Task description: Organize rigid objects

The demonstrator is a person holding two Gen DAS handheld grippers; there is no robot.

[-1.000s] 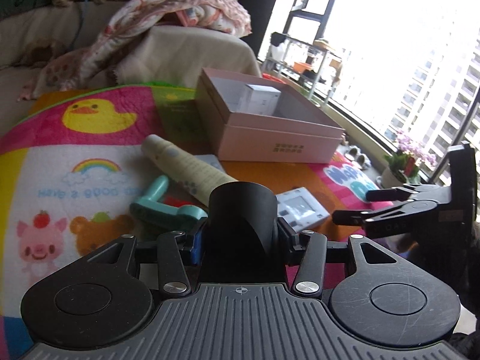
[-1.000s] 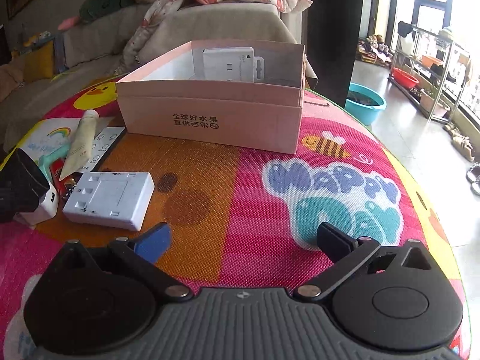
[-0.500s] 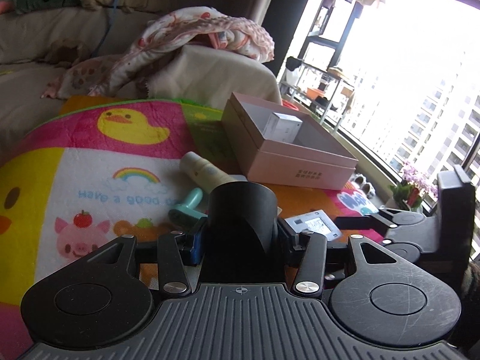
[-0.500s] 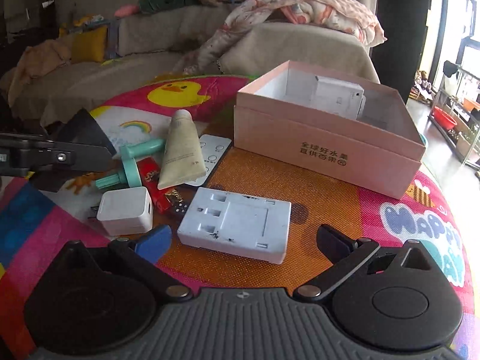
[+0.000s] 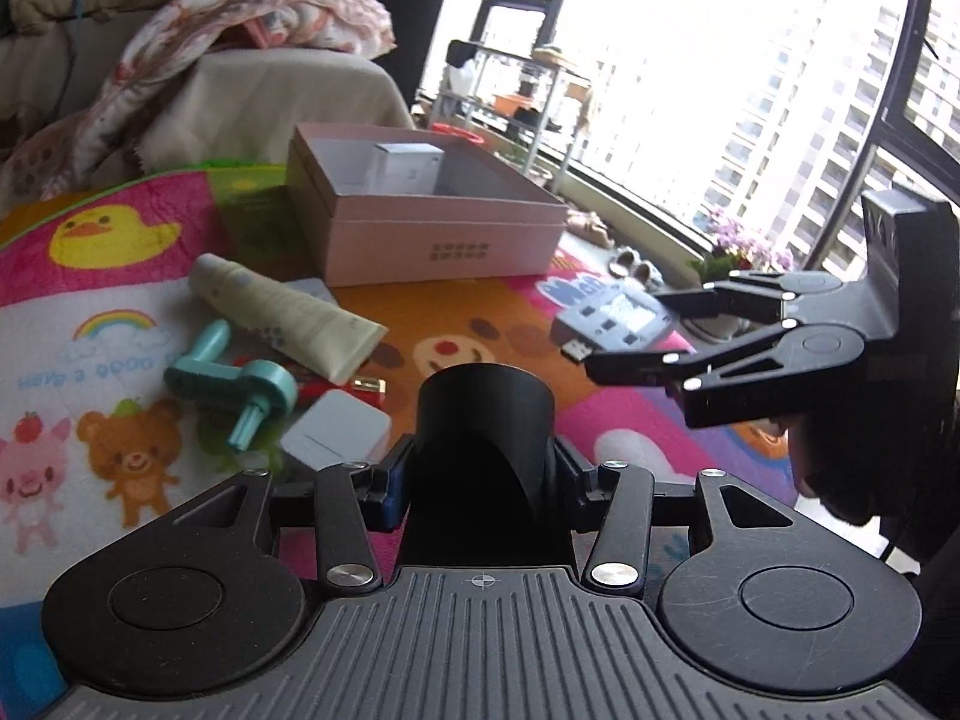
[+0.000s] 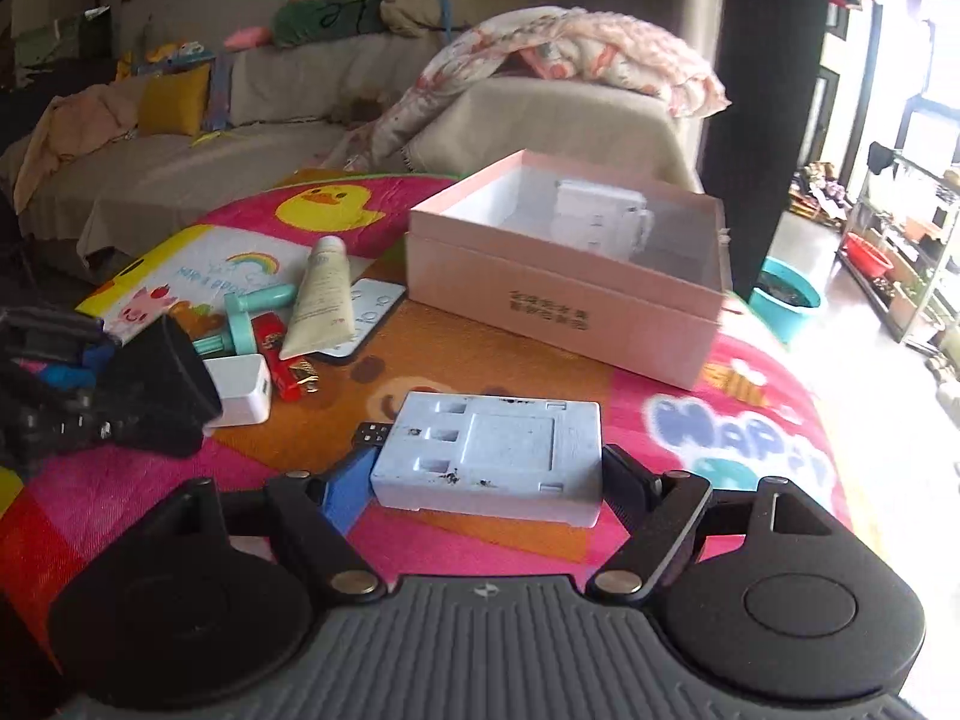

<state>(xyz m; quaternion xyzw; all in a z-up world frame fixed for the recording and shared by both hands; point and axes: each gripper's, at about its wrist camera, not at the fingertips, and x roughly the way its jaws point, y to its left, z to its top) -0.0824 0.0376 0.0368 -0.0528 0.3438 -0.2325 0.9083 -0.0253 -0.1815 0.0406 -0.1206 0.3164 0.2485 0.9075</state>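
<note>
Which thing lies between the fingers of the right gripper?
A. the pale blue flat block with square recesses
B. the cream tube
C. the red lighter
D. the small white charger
A: in the right wrist view the blue block sits between the closing jaws of the right gripper; tube, charger and lighter lie further left.

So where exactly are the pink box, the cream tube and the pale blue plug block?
pink box [image 6: 558, 312]: right wrist view, on its front wall.
cream tube [image 5: 288, 315]: left wrist view, on the middle of its body.
pale blue plug block [image 6: 498, 450]: right wrist view, on its top face.
</note>
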